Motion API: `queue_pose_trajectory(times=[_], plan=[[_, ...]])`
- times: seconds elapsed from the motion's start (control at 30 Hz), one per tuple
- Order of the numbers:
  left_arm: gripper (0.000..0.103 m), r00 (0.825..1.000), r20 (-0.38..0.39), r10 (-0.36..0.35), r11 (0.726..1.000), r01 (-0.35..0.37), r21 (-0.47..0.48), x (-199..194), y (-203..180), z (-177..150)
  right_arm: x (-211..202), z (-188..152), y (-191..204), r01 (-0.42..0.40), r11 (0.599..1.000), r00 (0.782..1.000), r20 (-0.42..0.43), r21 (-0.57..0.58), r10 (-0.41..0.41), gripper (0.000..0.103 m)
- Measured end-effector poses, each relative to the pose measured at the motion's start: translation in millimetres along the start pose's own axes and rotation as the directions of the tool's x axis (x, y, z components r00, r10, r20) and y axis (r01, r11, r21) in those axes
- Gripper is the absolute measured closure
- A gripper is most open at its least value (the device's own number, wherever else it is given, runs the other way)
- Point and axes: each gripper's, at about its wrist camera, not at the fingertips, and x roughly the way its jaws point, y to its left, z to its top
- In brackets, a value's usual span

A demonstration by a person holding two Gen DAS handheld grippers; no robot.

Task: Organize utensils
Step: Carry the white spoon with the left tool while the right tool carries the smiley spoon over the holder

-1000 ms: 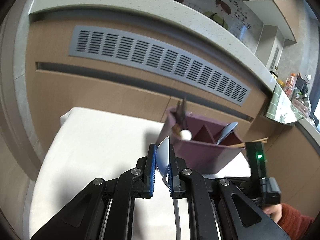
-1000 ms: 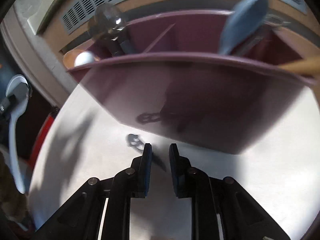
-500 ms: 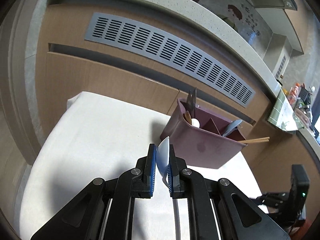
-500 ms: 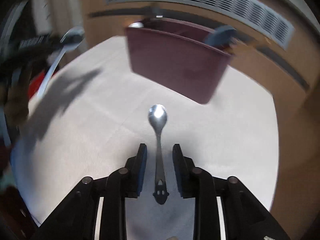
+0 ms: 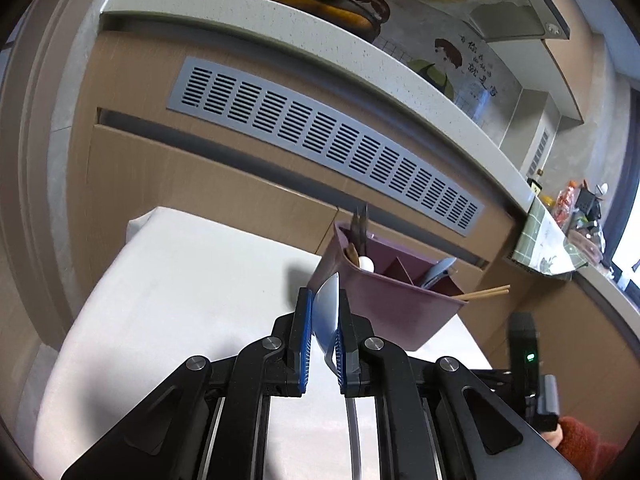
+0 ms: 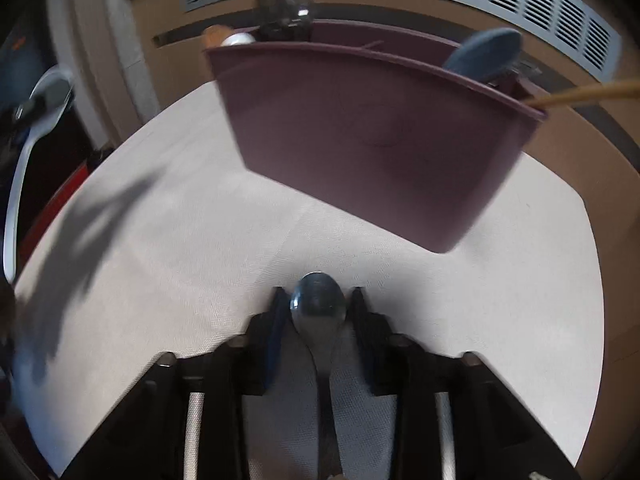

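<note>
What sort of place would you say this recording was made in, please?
Most likely a home kitchen: a speckled countertop over wood-look cabinet fronts, a range hood upper right, and a maroon utensil caddy on a white-clothed table.

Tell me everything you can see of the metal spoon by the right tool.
The metal spoon is shiny steel and lies flat on the white cloth, bowl pointing toward the maroon caddy, handle running back under the camera. The right tool straddles its bowl, fingers on either side; the blur hides whether they touch it.
</note>
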Motion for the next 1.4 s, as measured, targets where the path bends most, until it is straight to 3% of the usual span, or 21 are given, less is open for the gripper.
queue_pose_trajectory(times=[0.2, 0.27, 0.33, 0.4, 0.47, 0.53, 0.6, 0.7, 0.83, 0.97, 1.07, 1.2, 1.27, 1.4], plan=[[0.093, 1.000, -0.009, -0.024, 0.999, 0.024, 0.046, 4.7, -26.0, 3.4, -45.3, -9.3, -7.1, 0.051, 0.997, 0.989, 0.134, 0.057, -0.058, 0.078], [0.093, 0.998, 0.034, -0.059, 0.996, 0.057, 0.069, 0.9, -41.9, 18.5, -64.8, -8.7, -11.3, 0.045, 0.995, 0.980, 0.191, 0.088, -0.061, 0.078], [0.093, 0.987, 0.113, -0.117, 0.989, 0.106, 0.100, -4.2, -63.7, 44.7, -93.5, 2.9, -11.8, 0.029, 0.993, 0.957, 0.283, 0.113, -0.060, 0.078], [0.093, 0.966, 0.203, -0.159, 0.980, 0.129, 0.153, -7.4, -87.8, 70.3, -132.5, 24.0, -15.0, 0.015, 0.991, 0.910, 0.408, 0.136, -0.070, 0.078], [0.093, 0.924, 0.326, -0.198, 0.969, 0.134, 0.207, -7.6, -110.1, 90.6, -170.5, 54.3, -20.5, -0.009, 0.985, 0.843, 0.530, 0.174, -0.086, 0.078], [0.093, 0.885, 0.419, -0.202, 0.968, 0.116, 0.221, 0.9, -119.7, 98.4, -191.0, 74.9, -28.8, -0.022, 0.977, 0.795, 0.597, 0.211, -0.111, 0.078], [0.093, 0.874, 0.447, -0.191, 0.971, 0.102, 0.214, 18.1, -120.6, 100.3, -192.3, 97.5, -35.5, -0.016, 0.961, 0.754, 0.635, 0.275, -0.169, 0.078], [0.093, 0.876, 0.465, -0.124, 0.983, 0.044, 0.179, 50.3, -112.7, 97.3, -172.4, 113.1, -41.4, -0.047, 0.948, 0.748, 0.640, 0.315, -0.175, 0.078], [0.093, 0.897, 0.437, -0.063, 0.990, 0.000, 0.145, 86.9, -98.3, 85.2, -144.7, 120.2, -53.3, -0.004, 0.941, 0.771, 0.600, 0.339, -0.213, 0.078], [0.093, 0.917, 0.396, -0.044, 0.994, 0.000, 0.111, 109.1, -85.8, 76.9, -117.2, 122.5, -56.6, 0.038, 0.932, 0.794, 0.555, 0.361, -0.247, 0.078], [0.093, 0.911, 0.410, -0.041, 0.995, 0.002, 0.096, 114.8, -82.6, 74.5, -106.3, 123.7, -59.6, 0.039, 0.930, 0.791, 0.557, 0.366, -0.253, 0.078], [0.093, 0.898, 0.439, -0.034, 0.990, -0.032, 0.140, 118.9, -91.9, 66.6, -98.9, 120.9, -58.2, 0.073, 0.927, 0.763, 0.579, 0.368, -0.289, 0.078], [0.093, 0.891, 0.453, -0.032, 0.985, -0.050, 0.167, 121.7, -97.2, 61.9, -94.8, 118.7, -59.6, 0.071, 0.926, 0.758, 0.583, 0.370, -0.291, 0.078], [0.086, 0.905, 0.422, -0.055, 0.976, -0.041, 0.216, 127.9, -98.4, 52.5, -90.7, 111.0, -61.1, 0.062, 0.932, 0.778, 0.567, 0.358, -0.270, 0.076]])
